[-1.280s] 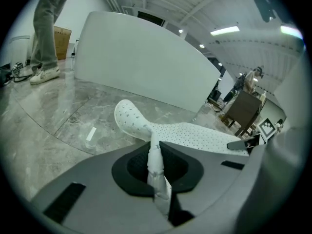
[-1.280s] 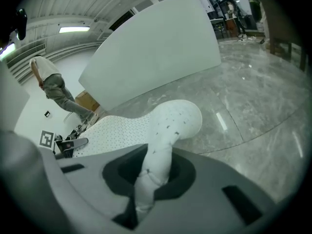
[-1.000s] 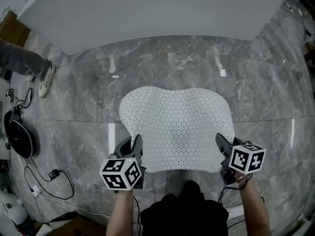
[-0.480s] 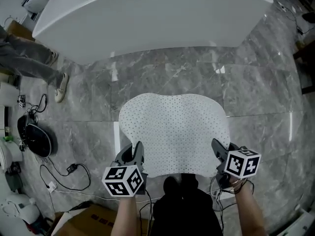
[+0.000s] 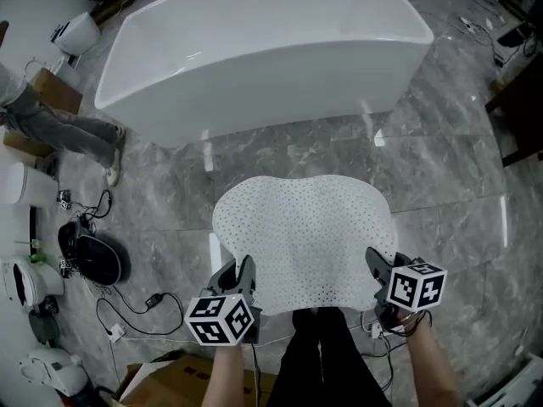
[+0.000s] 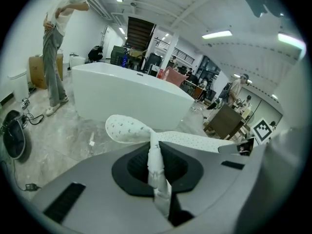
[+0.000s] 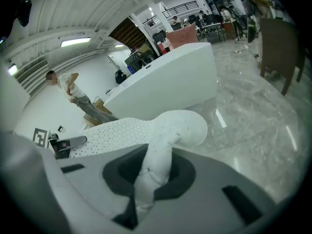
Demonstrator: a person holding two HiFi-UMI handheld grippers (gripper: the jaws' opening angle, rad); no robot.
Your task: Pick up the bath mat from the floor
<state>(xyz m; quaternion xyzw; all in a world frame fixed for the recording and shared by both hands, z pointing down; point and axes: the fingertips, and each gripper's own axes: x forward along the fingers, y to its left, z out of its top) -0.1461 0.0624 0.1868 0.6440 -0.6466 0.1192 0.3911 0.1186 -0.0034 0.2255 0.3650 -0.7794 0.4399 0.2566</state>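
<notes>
The white, dotted bath mat (image 5: 305, 236) hangs spread out above the grey marble floor, held by its two near corners. My left gripper (image 5: 241, 280) is shut on the near left corner; the pinched mat (image 6: 157, 172) runs up between its jaws and fans out ahead. My right gripper (image 5: 377, 271) is shut on the near right corner, where the mat (image 7: 156, 165) bunches between the jaws and spreads left towards the other gripper (image 7: 66, 145).
A white bathtub (image 5: 263, 49) stands just beyond the mat. A person's leg and shoe (image 5: 68, 130) are at the left. Cables, a dark round device (image 5: 93, 261) and white items lie at the left edge. A cardboard box (image 5: 170, 380) sits near my feet.
The mat has risen off the floor with both grippers. The view has drawn back, so the whole bathtub and more of the room now show.
</notes>
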